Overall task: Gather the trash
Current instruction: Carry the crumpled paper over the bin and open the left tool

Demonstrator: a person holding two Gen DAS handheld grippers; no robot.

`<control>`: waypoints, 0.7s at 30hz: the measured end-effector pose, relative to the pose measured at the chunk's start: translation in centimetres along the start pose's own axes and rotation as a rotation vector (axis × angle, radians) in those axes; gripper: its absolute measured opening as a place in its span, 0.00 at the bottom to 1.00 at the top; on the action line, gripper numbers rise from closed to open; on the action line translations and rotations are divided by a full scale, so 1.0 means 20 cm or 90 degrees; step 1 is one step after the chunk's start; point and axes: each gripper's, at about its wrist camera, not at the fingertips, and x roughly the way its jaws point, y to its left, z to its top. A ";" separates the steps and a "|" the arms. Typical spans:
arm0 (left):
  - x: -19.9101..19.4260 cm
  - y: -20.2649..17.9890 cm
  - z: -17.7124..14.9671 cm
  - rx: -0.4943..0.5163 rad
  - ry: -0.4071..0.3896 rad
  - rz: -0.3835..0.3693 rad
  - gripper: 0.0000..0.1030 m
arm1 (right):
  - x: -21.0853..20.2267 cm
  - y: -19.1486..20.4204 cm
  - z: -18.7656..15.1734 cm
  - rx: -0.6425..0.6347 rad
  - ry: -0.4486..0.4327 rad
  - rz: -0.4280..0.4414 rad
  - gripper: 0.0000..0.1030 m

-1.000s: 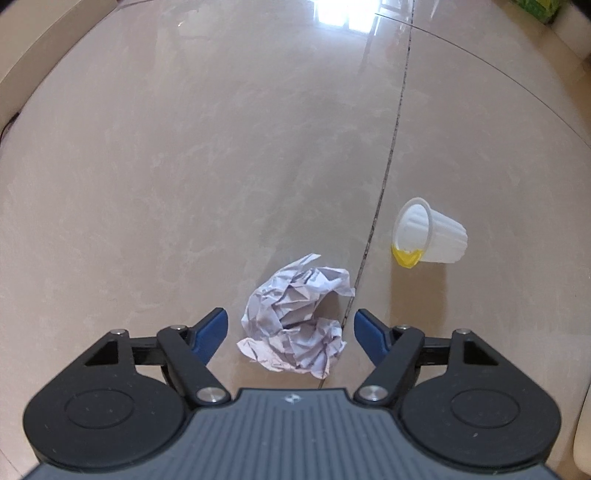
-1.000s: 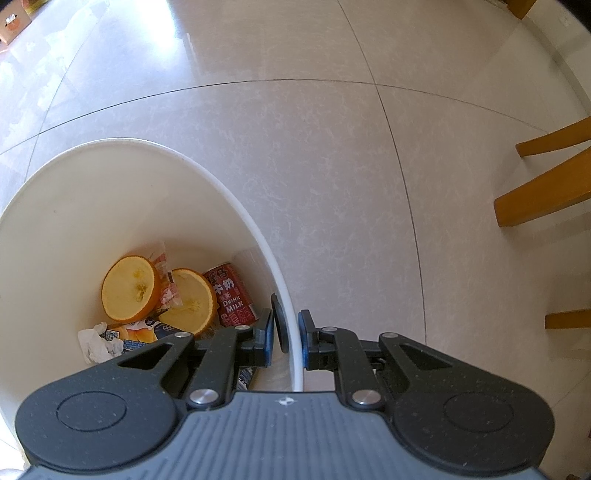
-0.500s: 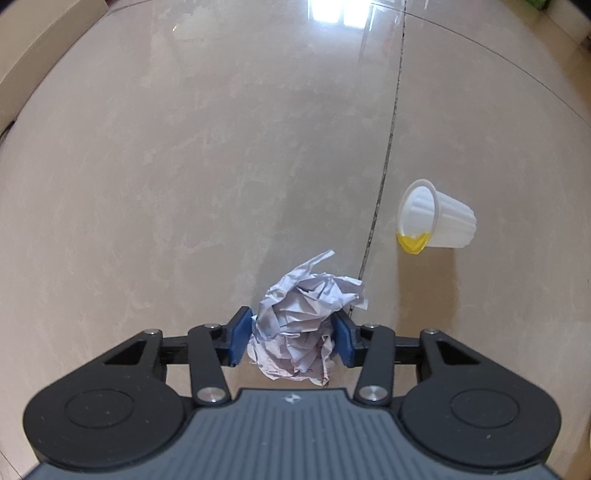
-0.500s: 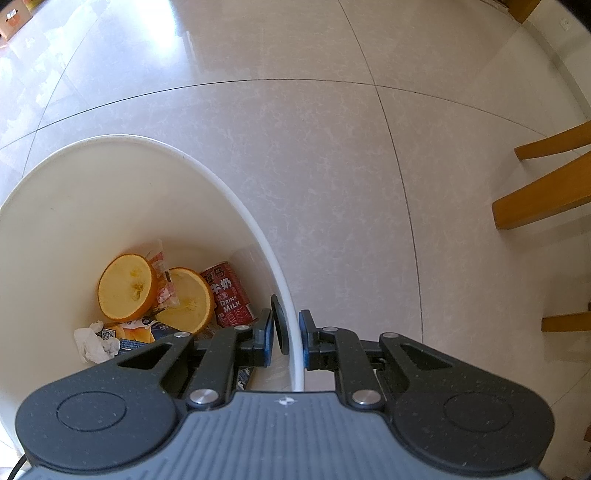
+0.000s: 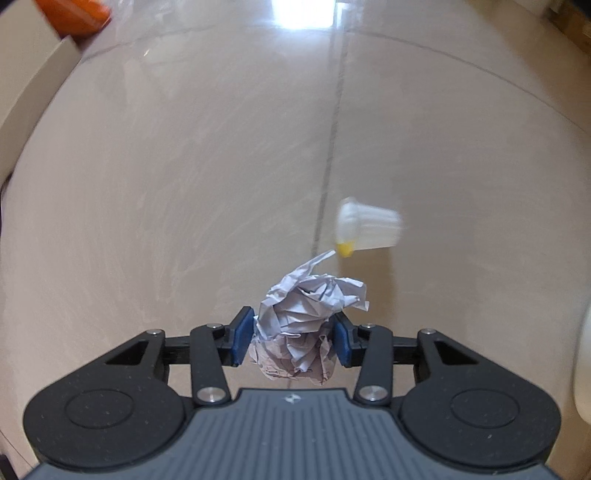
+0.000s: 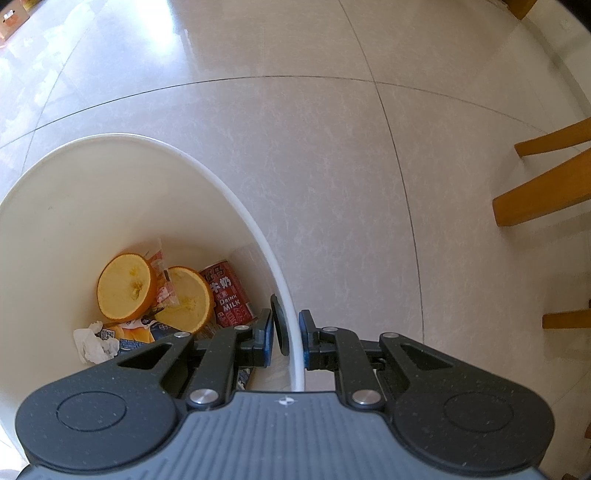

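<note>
A crumpled white paper ball (image 5: 306, 314) is pinched between the blue pads of my left gripper (image 5: 291, 338), lifted off the beige tile floor. A white plastic cup (image 5: 369, 229) with yellow residue at its mouth lies on its side on the floor beyond, to the right. In the right wrist view, my right gripper (image 6: 290, 332) is shut on the rim of a white trash bin (image 6: 229, 192), one finger inside and one outside. The bin holds two orange halves (image 6: 125, 288), a red milk can (image 6: 229, 295), a wrapper and a white tissue (image 6: 94, 341).
A cardboard flap (image 5: 33, 96) and something orange (image 5: 74, 14) sit at the far left of the left wrist view. A white curved edge (image 5: 581, 369) shows at its right border. Wooden chair legs (image 6: 543, 199) stand to the right of the bin.
My left gripper closed from wide open onto the paper ball and lifted it off the floor; the cup now looks farther and blurred. The right gripper and bin have not moved.
</note>
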 end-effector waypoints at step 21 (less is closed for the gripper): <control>-1.04 -0.68 0.03 0.256 -0.086 -0.195 0.42 | 0.02 -0.03 -0.01 0.020 0.012 0.020 0.13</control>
